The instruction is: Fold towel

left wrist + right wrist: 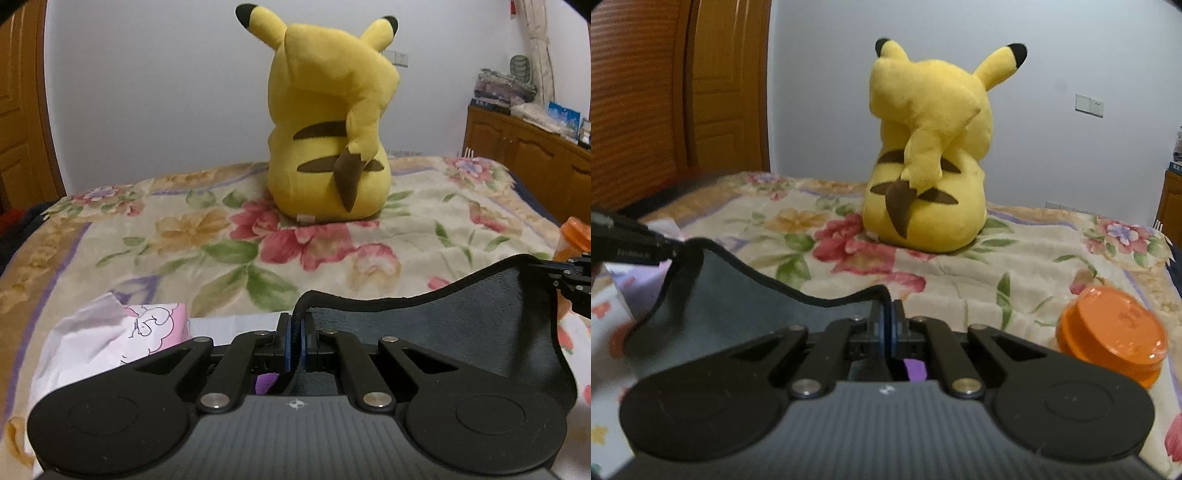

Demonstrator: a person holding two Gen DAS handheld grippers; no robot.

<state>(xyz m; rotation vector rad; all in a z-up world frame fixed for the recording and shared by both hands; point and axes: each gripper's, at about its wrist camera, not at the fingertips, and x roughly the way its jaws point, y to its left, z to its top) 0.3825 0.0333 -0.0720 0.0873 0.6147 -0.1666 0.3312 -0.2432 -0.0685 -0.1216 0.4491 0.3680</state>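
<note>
The dark grey towel (461, 332) with a black hem hangs lifted between my two grippers above the floral bed. My left gripper (295, 332) is shut on one corner of its top edge. The towel stretches to the right, where the other gripper (574, 280) pinches the far corner. In the right wrist view, my right gripper (888, 325) is shut on a towel corner, and the towel (731, 295) sags to the left toward the left gripper (635, 243). The lower part of the towel is hidden behind the gripper bodies.
A large yellow Pikachu plush (328, 136) sits on the floral blanket (207, 236) ahead. An orange lidded container (1115, 336) lies at right. A white and pink tissue pack (110, 339) lies at left. A wooden cabinet (528, 155) stands at far right, a wooden door (713, 85) at left.
</note>
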